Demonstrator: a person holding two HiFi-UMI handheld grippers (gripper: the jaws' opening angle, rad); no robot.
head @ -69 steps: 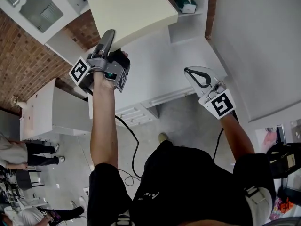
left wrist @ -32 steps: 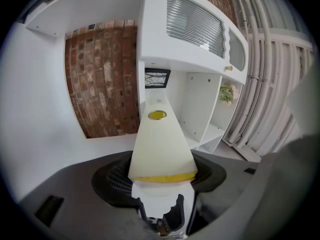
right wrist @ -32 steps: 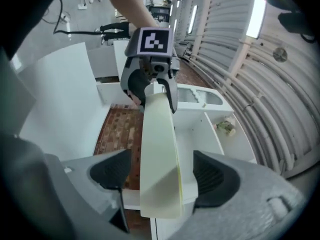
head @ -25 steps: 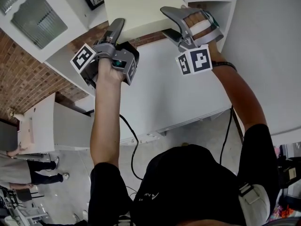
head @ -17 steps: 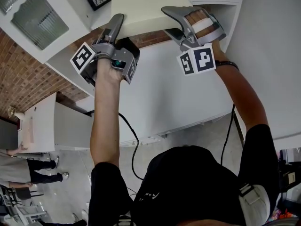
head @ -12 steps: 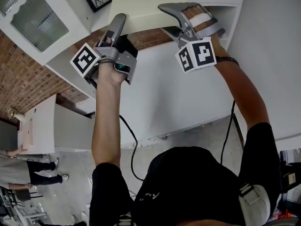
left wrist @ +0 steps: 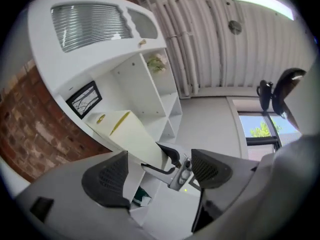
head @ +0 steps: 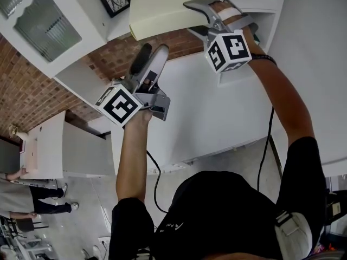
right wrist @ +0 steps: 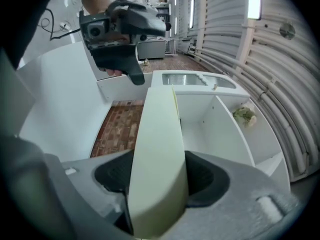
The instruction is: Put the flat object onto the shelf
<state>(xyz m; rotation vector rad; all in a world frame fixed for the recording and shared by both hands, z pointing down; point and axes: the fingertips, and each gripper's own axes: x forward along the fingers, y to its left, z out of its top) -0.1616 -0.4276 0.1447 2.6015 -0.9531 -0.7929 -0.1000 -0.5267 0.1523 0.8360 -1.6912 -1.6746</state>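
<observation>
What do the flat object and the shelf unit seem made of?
The flat object: pale cream, matte, thick slab with rounded edges; probably foam or padded board. The shelf unit: smooth white painted or laminated board, judging by flat panels and small peg holes.

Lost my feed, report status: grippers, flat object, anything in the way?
Left gripper just opened, empty, off the flat object. Right gripper just closed, clamped on its edge. Held up at the shelf, not released. Nothing blocking seen.

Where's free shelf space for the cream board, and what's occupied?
Bare: the bay straight ahead of the cream board, one divider left of the plant. Taken: the bay with the plant, the bay with the green box; the picture frame stands beside the board.
</observation>
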